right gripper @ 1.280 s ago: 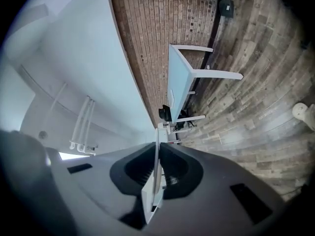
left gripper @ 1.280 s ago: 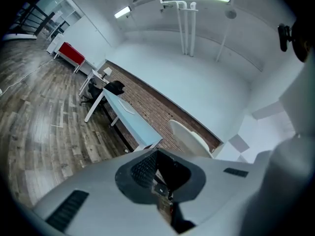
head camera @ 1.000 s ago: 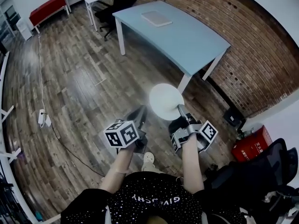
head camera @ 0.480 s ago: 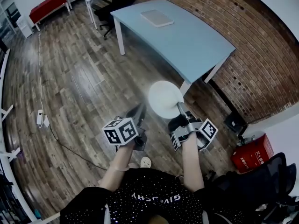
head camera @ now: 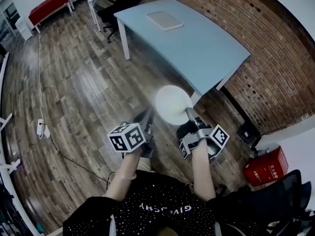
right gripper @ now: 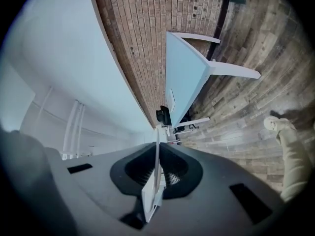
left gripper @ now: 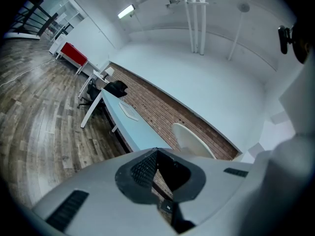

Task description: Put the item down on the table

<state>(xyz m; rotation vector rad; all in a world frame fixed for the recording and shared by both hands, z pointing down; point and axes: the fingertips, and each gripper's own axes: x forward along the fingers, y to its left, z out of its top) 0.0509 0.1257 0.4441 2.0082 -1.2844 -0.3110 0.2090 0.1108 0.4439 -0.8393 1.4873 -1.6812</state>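
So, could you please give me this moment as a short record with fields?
held item: white plate, edge-on between the right gripper jaws
left gripper: jaws together, nothing between them
table: light blue, ahead, beside brick wall
on table: flat pale rectangular item
plate status: in the air over wooden floor, not yet on the table

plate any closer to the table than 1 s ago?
Yes. The white plate, shut in the right gripper, is nearer the blue table's near corner.

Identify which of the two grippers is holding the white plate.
The right gripper: its jaws clamp the rim of the plate. The left gripper has nothing between its jaws.
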